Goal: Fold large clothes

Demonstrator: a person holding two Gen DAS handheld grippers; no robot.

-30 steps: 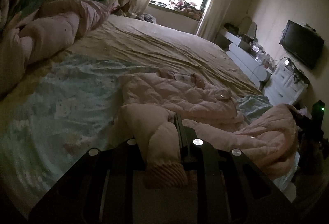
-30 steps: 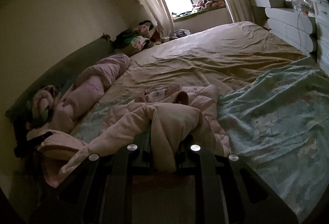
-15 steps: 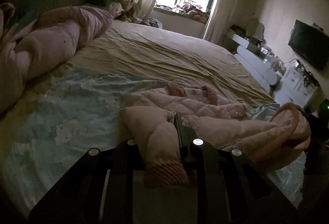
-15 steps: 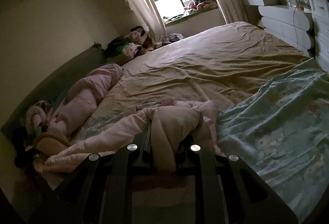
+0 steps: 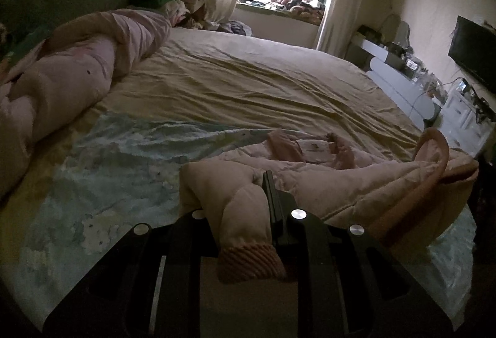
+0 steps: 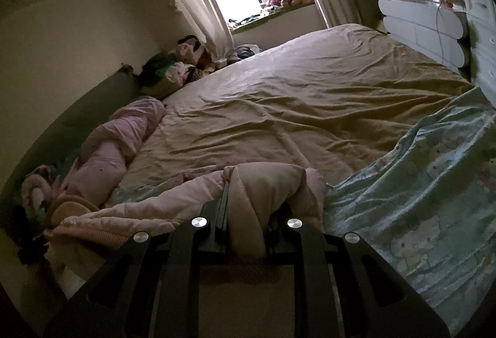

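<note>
Early in the fold: pink quilted jacket [image 5: 325,183] bunched, unflattened on bed [image 5: 248,83]. Sleeve cuff pinched in left gripper [image 5: 248,201]; jacket edge clamped in right gripper [image 6: 248,201]. Folding itself left.

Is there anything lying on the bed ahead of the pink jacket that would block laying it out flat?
Nothing visible does. Both grippers, left and right, are shut on the jacket; the blue blanket and tan sheet ahead lie bare.
</note>
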